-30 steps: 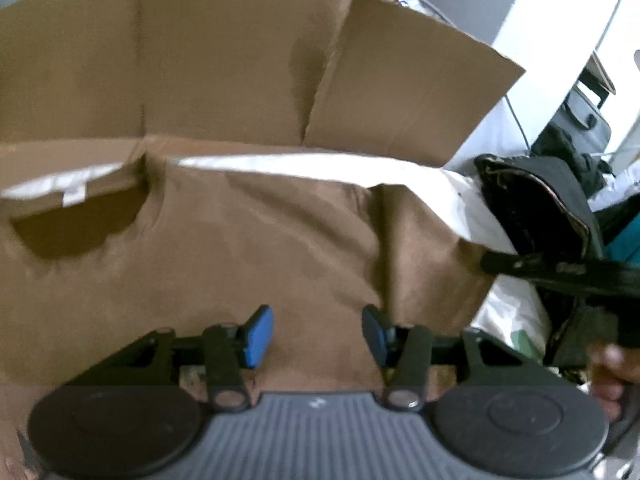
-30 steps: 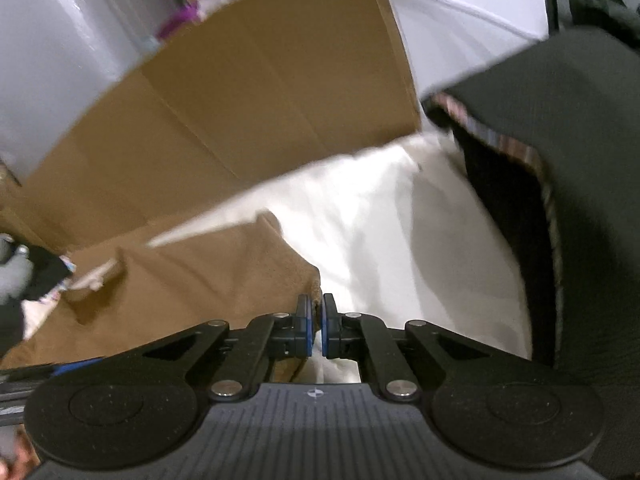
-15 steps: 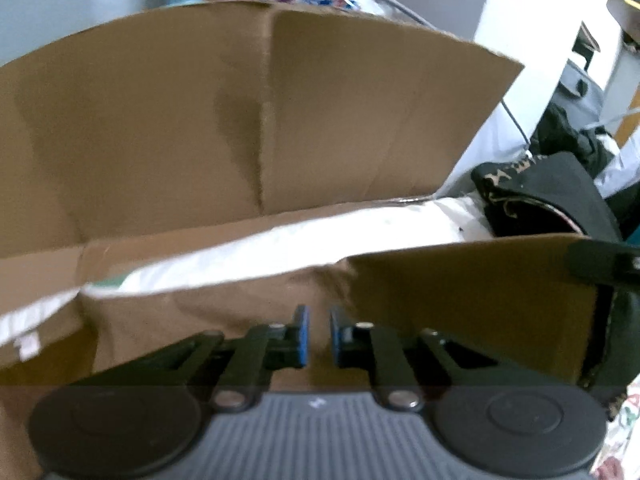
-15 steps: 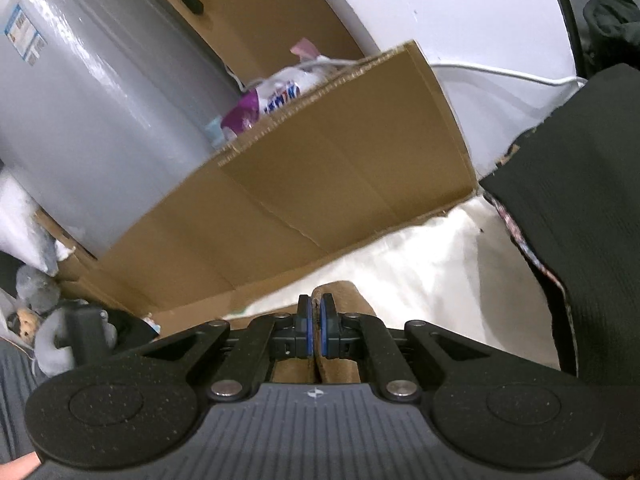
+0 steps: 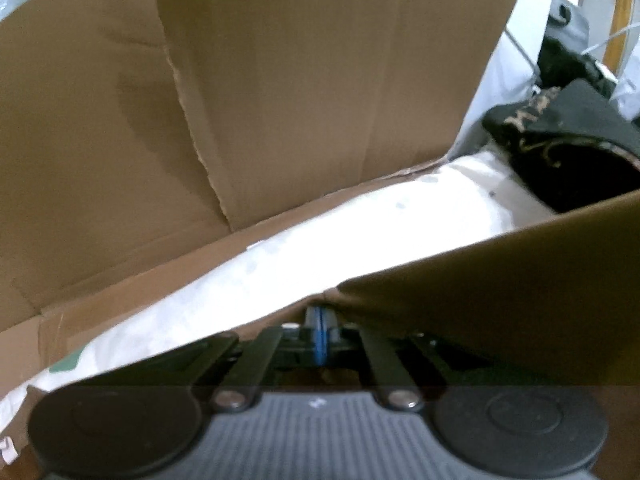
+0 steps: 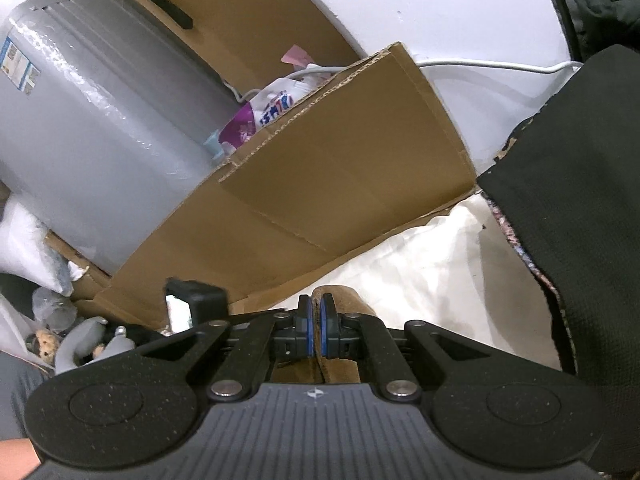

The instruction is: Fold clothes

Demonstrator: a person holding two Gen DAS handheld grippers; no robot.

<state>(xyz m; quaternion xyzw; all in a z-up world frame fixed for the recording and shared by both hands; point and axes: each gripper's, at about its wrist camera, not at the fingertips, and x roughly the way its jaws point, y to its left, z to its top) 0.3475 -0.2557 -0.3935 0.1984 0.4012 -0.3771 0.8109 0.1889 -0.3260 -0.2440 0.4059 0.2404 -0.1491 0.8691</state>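
On my far left in the right wrist view stands a grey appliance (image 6: 92, 128) wrapped in shiny film, with a purple and white packet (image 6: 264, 114) peeking over the edge of the cardboard (image 6: 332, 184) that leans beside it. My left gripper (image 5: 320, 334) has its blue pads pressed together on the edge of the brown garment (image 5: 500, 292), which rises from the pinch and stretches taut toward the right in the left wrist view. Behind it the same cardboard (image 5: 280, 92) stands as a wall, and a white sheet (image 5: 360, 240) runs along its foot. My right gripper (image 6: 316, 330) is clamped on the brown garment (image 6: 338, 344) too, a narrow fold of the cloth poking up between its pads, above the white sheet (image 6: 440, 264). Further right lies a black garment (image 6: 580, 208) with a patterned trim, its edge resting on the sheet; the left wrist view shows it (image 5: 560, 148) beyond the lifted brown cloth.
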